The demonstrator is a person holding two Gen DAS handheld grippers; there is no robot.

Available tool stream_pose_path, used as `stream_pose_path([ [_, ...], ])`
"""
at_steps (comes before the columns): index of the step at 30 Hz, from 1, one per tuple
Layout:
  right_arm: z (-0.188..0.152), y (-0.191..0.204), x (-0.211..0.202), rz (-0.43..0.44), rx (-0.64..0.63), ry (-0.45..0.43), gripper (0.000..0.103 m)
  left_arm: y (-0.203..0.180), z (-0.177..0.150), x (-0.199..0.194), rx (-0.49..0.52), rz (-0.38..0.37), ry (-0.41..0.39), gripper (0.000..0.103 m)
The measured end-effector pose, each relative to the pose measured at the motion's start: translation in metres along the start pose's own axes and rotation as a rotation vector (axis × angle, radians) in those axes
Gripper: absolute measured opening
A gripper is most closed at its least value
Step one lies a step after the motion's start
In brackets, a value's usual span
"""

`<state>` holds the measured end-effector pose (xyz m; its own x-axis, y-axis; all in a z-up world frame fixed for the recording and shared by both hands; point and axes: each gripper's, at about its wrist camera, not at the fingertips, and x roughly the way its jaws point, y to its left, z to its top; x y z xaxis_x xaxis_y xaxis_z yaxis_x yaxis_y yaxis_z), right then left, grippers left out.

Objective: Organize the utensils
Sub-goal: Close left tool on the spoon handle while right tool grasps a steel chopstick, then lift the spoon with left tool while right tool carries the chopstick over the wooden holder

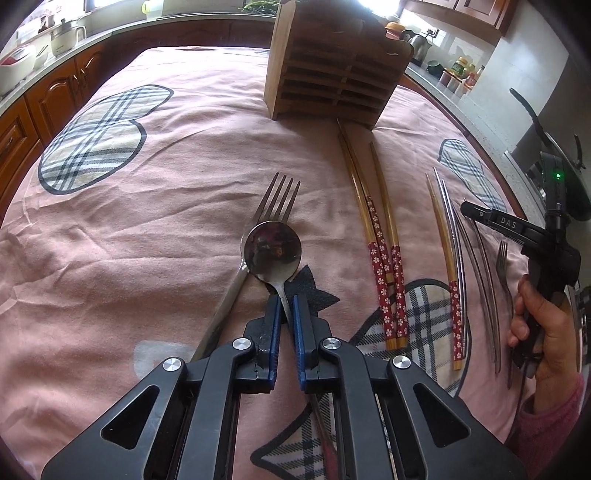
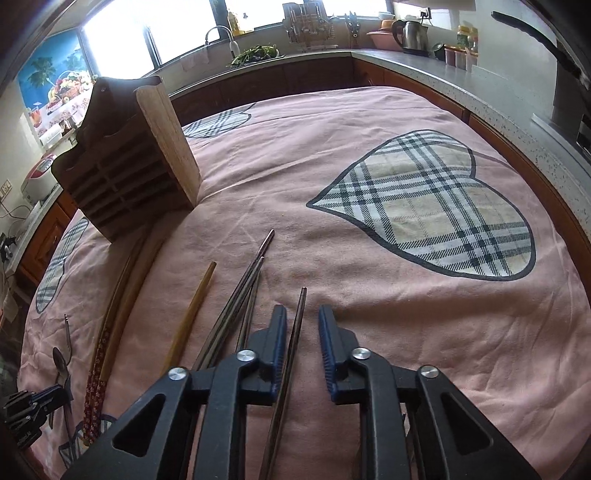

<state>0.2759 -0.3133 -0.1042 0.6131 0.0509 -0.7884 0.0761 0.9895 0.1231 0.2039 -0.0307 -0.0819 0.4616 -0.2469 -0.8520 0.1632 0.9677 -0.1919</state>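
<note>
My left gripper (image 1: 287,304) is shut on the handle of a steel spoon (image 1: 273,251), whose bowl lies across a fork (image 1: 279,199) on the pink cloth. My right gripper (image 2: 303,319) stands open over a metal chopstick (image 2: 295,350). The chopstick runs between the jaws close to the left pad, with a gap on the right. More metal chopsticks (image 2: 240,295) and a wooden chopstick (image 2: 195,310) lie just to the left. Red-flowered wooden chopsticks (image 1: 384,258) lie right of the spoon. A slatted wooden utensil holder (image 1: 332,74) stands upright at the back.
A hand (image 1: 535,332) holds the right gripper at the table's right edge, over a second fork (image 1: 504,266). The pink cloth (image 2: 369,166) carries plaid heart patches. Kitchen counters with a kettle (image 2: 410,33), jars and a sink surround the table.
</note>
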Motion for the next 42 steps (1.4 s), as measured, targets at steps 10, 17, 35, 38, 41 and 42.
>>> stream_pose_path([
  [10, 0.002, 0.016, -0.041, 0.086, 0.002, -0.082, 0.004, 0.000, 0.004, -0.033, 0.019, -0.046, -0.086, 0.003],
  [17, 0.008, 0.032, -0.082, 0.150, -0.009, -0.152, 0.004, 0.004, 0.013, -0.061, -0.002, -0.074, -0.168, 0.003],
  [35, 0.033, 0.069, -0.137, 0.234, -0.055, -0.308, 0.004, 0.008, 0.043, -0.110, -0.027, -0.114, -0.348, 0.003],
  [38, 0.042, 0.072, -0.140, 0.247, -0.057, -0.329, 0.004, 0.009, 0.056, -0.114, -0.028, -0.118, -0.381, 0.003],
  [41, 0.054, 0.076, -0.146, 0.256, -0.062, -0.358, 0.004, 0.009, 0.072, -0.119, -0.031, -0.118, -0.427, 0.003],
  [42, 0.058, 0.078, -0.147, 0.260, -0.063, -0.368, 0.004, 0.010, 0.078, -0.121, -0.033, -0.119, -0.446, 0.003],
])
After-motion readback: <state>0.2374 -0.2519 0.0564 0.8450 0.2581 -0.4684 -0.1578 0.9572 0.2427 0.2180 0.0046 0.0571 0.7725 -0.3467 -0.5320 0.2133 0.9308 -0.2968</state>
